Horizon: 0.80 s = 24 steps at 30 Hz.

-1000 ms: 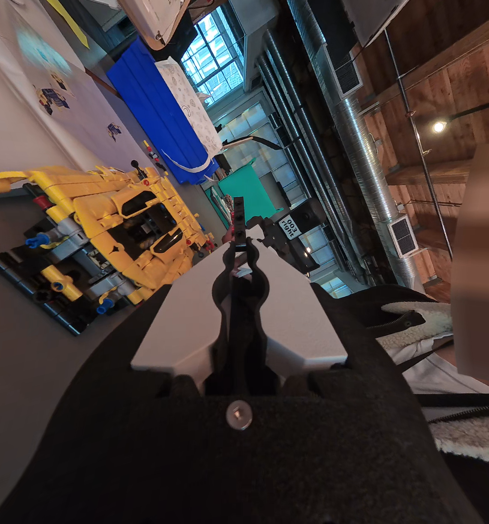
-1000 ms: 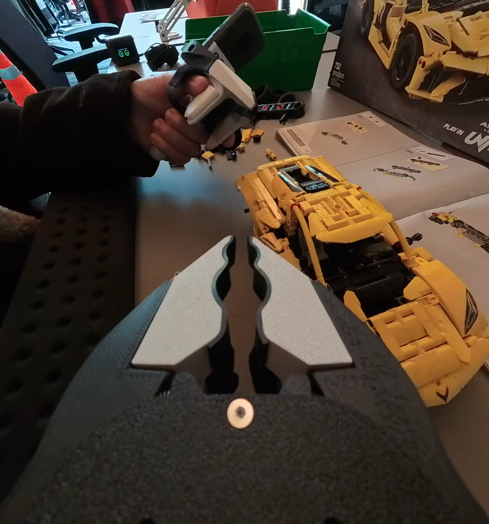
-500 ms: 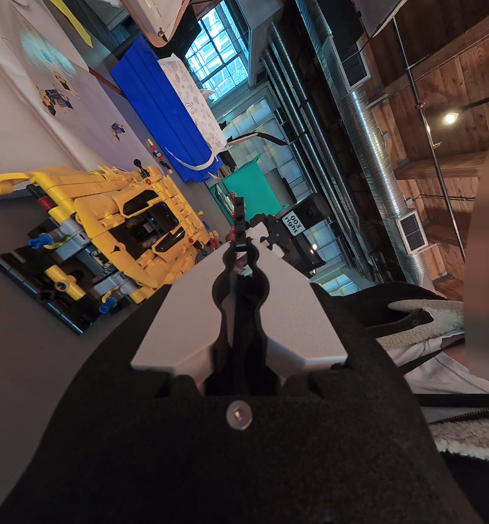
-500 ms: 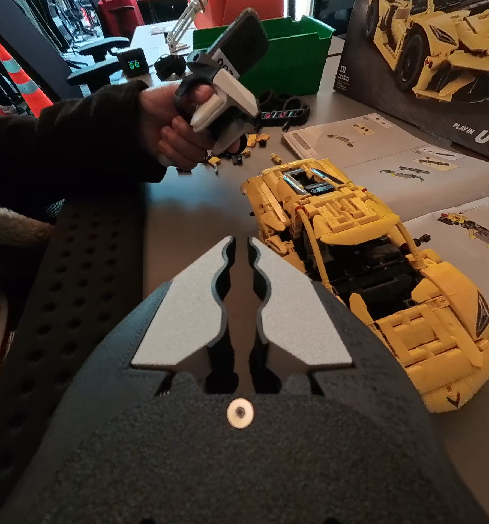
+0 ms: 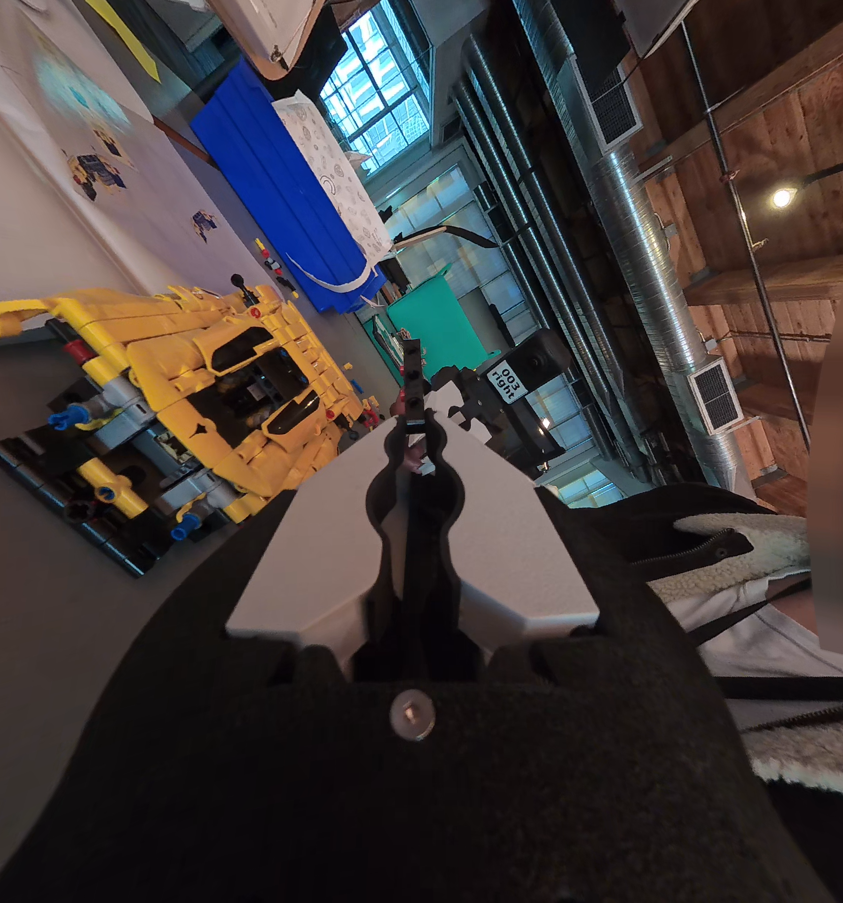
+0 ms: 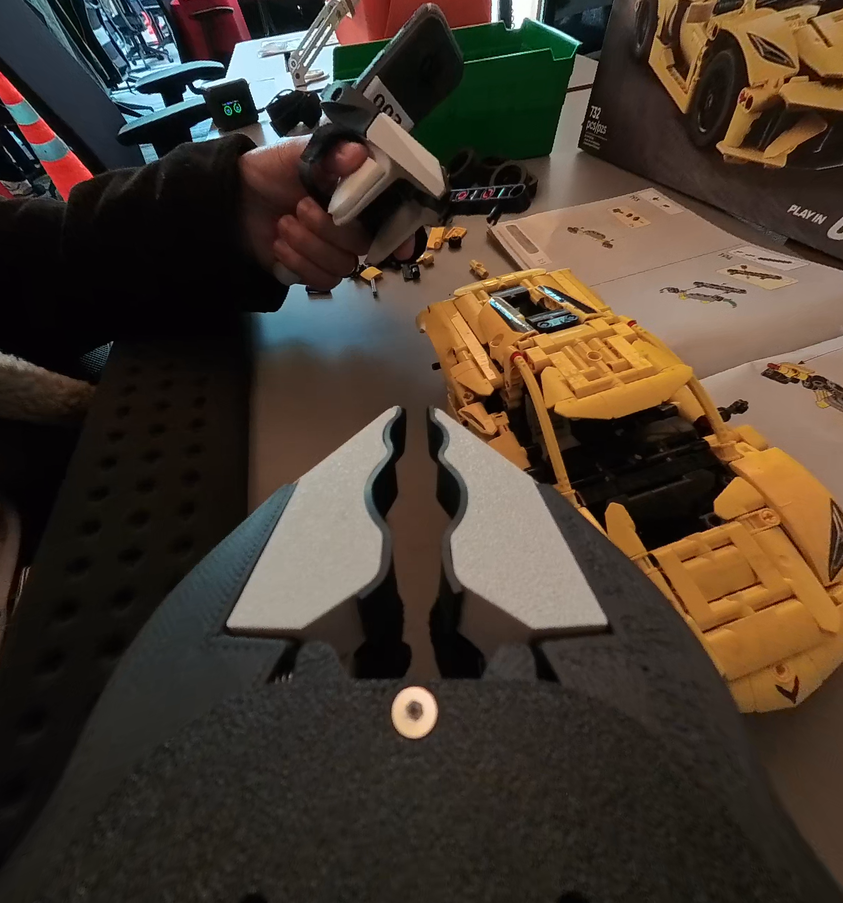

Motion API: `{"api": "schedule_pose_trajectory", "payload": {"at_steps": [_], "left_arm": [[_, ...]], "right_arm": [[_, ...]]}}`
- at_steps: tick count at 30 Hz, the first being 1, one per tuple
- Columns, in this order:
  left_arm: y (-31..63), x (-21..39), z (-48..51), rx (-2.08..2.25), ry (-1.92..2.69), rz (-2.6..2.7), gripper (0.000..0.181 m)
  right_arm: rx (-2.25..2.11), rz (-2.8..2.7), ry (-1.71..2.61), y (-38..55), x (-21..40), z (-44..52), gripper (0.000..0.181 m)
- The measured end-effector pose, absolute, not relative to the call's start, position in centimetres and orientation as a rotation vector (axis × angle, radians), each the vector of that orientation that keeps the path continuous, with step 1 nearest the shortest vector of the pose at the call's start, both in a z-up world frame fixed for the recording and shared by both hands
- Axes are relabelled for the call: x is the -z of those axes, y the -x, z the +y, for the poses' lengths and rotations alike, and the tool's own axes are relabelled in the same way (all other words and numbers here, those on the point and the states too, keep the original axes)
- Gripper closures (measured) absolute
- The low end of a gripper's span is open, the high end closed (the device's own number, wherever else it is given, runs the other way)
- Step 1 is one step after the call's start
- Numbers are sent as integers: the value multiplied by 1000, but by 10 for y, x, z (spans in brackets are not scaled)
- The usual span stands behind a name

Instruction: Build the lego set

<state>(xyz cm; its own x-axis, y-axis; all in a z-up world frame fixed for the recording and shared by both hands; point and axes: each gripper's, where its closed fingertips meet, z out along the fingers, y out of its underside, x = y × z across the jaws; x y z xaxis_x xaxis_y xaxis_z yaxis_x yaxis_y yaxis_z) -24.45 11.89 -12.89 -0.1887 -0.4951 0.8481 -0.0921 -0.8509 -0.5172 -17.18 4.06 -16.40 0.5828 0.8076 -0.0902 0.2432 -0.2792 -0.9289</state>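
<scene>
The yellow lego car point(image 6: 605, 464) stands on the grey table point(image 6: 331, 352), to the right of my right gripper point(image 6: 415, 415). My right gripper hovers over the table with its fingers a narrow gap apart and nothing between them. My left gripper point(image 5: 415, 430) is shut on a black lego beam with holes point(image 5: 413, 386) and is tilted sideways in the air. In the right wrist view a hand holds the left gripper point(image 6: 390, 166) above the table's far left, and the beam point(image 6: 487, 193) sticks out to the right. The car also shows in the left wrist view point(image 5: 224, 391).
Open instruction booklets point(image 6: 702, 273) lie right of the car, the set's box point(image 6: 732, 97) behind them. A green bin point(image 6: 502, 97) and black tyres point(image 6: 487, 168) stand at the back. Small loose pieces point(image 6: 409, 264) lie under the left gripper. A black perforated chair back point(image 6: 131, 488) is at the left.
Both views shift only slightly: the car drifts a little right in the right wrist view. The left gripper keeps hold of the beam. The right gripper's gap is the same.
</scene>
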Motion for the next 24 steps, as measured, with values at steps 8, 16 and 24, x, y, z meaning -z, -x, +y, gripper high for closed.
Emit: {"api": "schedule_pose_trajectory", "payload": {"at_steps": [8, 16, 24], "left_arm": [[244, 129, 118, 2111, 1805, 696, 174], [242, 130, 115, 2092, 1808, 723, 174], [221, 156, 45, 1648, 1692, 1445, 174]], "right_arm": [[-707, -866, 1817, 173, 166, 40, 174], [-709, -878, 1823, 173, 168, 38, 174], [-686, -1257, 1817, 183, 205, 1, 136]]}}
